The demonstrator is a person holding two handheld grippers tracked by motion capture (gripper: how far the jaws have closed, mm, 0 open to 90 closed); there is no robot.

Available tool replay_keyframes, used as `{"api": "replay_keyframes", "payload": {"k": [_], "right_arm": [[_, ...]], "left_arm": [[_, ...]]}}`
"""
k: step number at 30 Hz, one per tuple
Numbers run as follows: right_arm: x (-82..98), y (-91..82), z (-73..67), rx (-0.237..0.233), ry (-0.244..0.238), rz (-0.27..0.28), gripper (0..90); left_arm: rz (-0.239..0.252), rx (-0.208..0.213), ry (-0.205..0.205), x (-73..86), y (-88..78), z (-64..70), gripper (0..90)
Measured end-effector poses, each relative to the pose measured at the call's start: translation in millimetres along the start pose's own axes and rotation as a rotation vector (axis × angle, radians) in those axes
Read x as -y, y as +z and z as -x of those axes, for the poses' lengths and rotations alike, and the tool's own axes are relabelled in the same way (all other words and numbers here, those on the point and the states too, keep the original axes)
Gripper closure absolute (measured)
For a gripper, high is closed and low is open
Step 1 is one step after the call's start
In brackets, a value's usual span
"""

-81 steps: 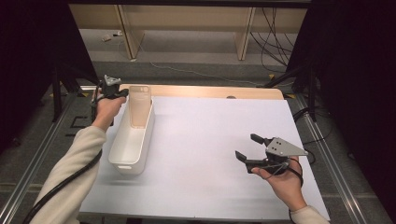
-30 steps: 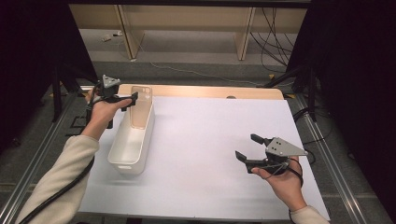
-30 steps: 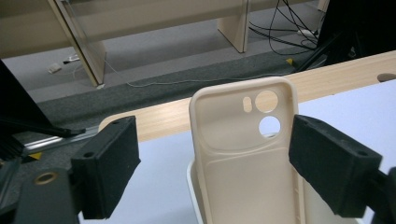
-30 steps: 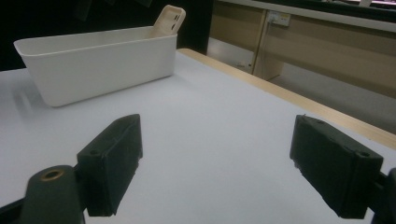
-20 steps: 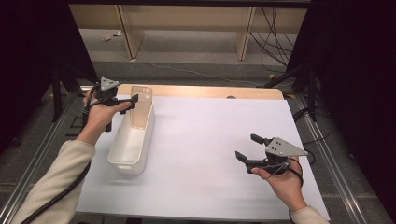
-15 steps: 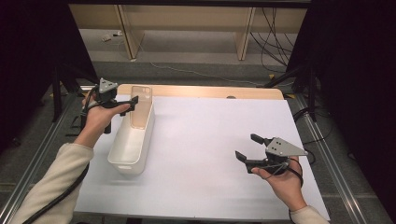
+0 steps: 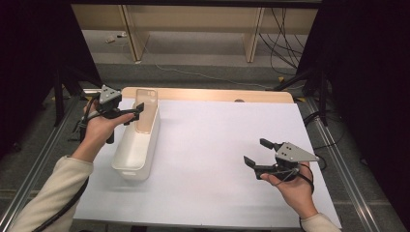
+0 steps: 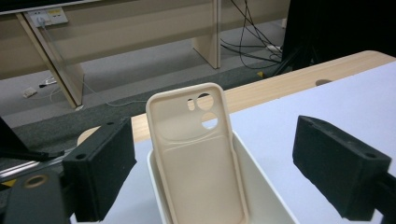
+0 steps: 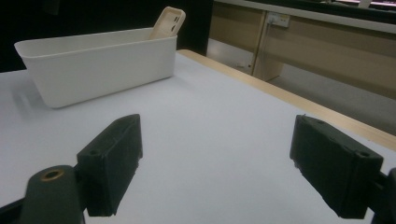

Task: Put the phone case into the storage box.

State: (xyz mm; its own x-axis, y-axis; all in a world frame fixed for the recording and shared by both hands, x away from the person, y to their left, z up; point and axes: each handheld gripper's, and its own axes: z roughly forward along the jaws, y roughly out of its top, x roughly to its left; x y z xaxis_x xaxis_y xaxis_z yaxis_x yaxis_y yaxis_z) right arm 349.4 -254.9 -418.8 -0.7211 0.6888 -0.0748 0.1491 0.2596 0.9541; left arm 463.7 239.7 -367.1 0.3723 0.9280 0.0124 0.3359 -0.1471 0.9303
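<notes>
The released left gripper (image 7: 129, 113) is hovering beside the phone case (image 8: 198, 154), which is probably leaning loosely in the bin (image 7: 131, 154); a nudge risks toppling it.

One white bin (image 7: 138, 150) stands near the table's (image 7: 217, 145) left edge, with one beige phone case (image 7: 146, 108) leaning upright at its far end. Two grippers are out: one left gripper (image 7: 131, 113), one right gripper (image 7: 257, 152).
</notes>
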Motion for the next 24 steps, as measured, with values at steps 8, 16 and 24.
{"api": "replay_keyframes", "payload": {"k": [8,16,24], "right_arm": [[0.3,1.1,-0.7,0.008,0.002,0.007,18.3],[-0.1,0.4,0.2,0.000,0.002,0.018,18.3],[-0.3,0.1,0.5,0.003,-0.002,0.017,18.2]], "left_arm": [[0.012,0.013,0.006,1.2,-6.8,4.7,13.4],[0.025,0.035,0.022,4.9,-12.9,10.8,13.9],[0.031,0.047,0.027,10.1,-21.1,15.1,13.9]]}}
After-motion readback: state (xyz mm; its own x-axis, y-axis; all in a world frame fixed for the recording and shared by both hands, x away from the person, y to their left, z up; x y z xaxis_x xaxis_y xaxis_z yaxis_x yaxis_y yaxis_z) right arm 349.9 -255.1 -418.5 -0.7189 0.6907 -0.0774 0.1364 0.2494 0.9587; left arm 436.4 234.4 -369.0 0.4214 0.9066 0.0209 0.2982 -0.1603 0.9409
